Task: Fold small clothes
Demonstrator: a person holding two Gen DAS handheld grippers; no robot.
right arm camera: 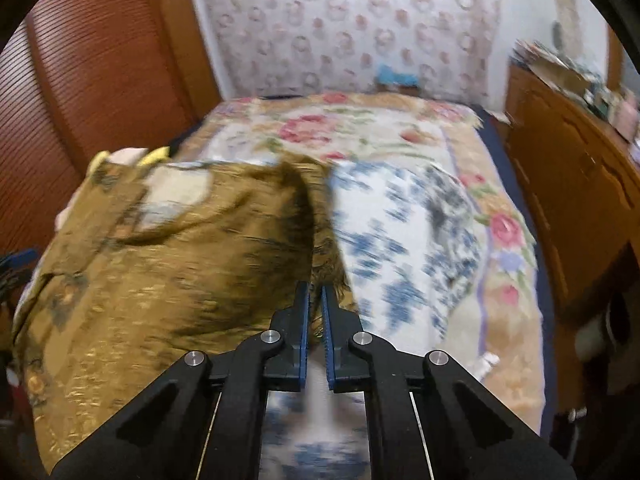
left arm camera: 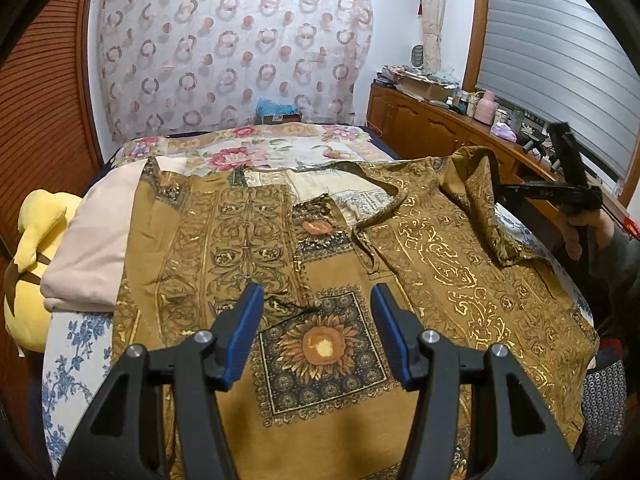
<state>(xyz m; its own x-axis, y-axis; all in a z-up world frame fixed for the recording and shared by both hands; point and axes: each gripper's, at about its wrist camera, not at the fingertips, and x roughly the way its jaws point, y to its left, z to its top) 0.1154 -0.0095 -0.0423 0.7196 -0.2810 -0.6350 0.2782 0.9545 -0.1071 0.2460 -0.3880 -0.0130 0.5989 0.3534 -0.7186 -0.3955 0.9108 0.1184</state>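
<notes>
Gold-patterned shirt (left arm camera: 320, 248) lies front-up across the bed (left arm camera: 256, 148), collar toward the far end, hem toward the camera.

Left wrist view: the left gripper (left arm camera: 316, 304) hovers over the lower chest panel with the sunflower print. Its blue pads (left arm camera: 244, 332) stand spread, nothing between them, clear of the cloth. On the right of the frame the sleeve (left arm camera: 480, 200) is lifted off the bed into a peak, its tip drawn toward the right gripper (left arm camera: 504, 190), which a hand (left arm camera: 580, 232) holds out from the side. A beige folded cloth (left arm camera: 92, 248) and a yellow plush toy (left arm camera: 32, 240) sit just beside the shirt's other edge.

Right wrist view: heavily motion-blurred. The right gripper (right arm camera: 315, 292) has its pads pressed almost together on a thin edge of the gold shirt (right arm camera: 160, 272) at the sleeve; cloth shows between the tips, so I read this as a pinch on the fabric. The blue-flowered sheet (right arm camera: 400, 248) is bare to the right.

Judgement: step in hand is the sleeve fold inward. To do it well, carry the pinched sleeve across the body in a low arc and lay it flat, parallel to the side seam. The left gripper could press the chest panel to stop the body dragging. Risk: thin pinch slipping; sleeve bunching rather than creasing.
</notes>
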